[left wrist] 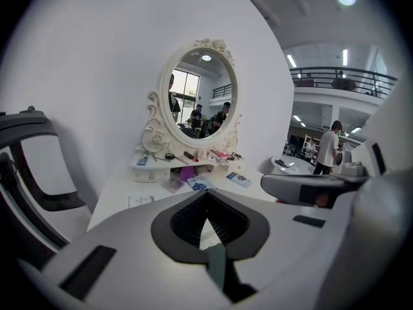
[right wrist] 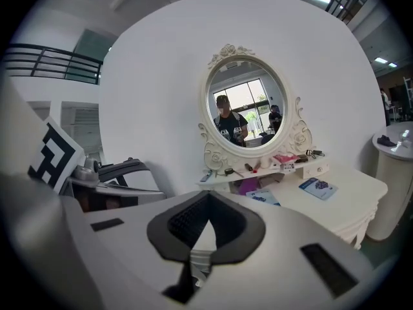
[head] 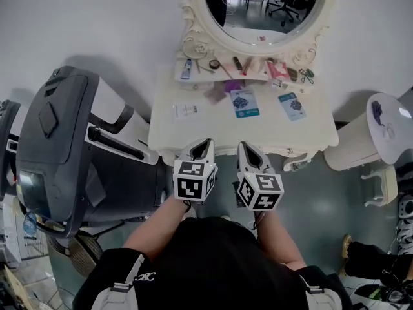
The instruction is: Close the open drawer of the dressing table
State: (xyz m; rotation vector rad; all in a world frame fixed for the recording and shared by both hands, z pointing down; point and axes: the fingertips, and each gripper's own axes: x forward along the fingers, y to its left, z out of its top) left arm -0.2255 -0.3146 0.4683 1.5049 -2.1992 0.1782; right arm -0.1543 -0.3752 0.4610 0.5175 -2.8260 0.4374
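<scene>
Both of your tools are pressed together at the tips with nothing pinched: the left hand-held gripper [head: 201, 148] and the right hand-held gripper [head: 248, 152] sit side by side, just at the front rim of the worktop [head: 193, 131]. No view shows the drawer plainly. It most likely lies under that rim, hidden by the edge and your tools.

Since you cannot see the drawer front, the closed tips could slide off it or catch the carved rim. Pushing off-centre could skew the drawer and jam it. A hard shove might shake the clutter [head: 242, 66] on the shelf below the mirror [head: 258, 5].

Two packets [head: 245, 102] lie on the worktop, well clear of your path. A dark bulky machine [head: 58, 134] crowds your left and a white stool [head: 368, 141] stands to the right. Neither blocks the front.
</scene>
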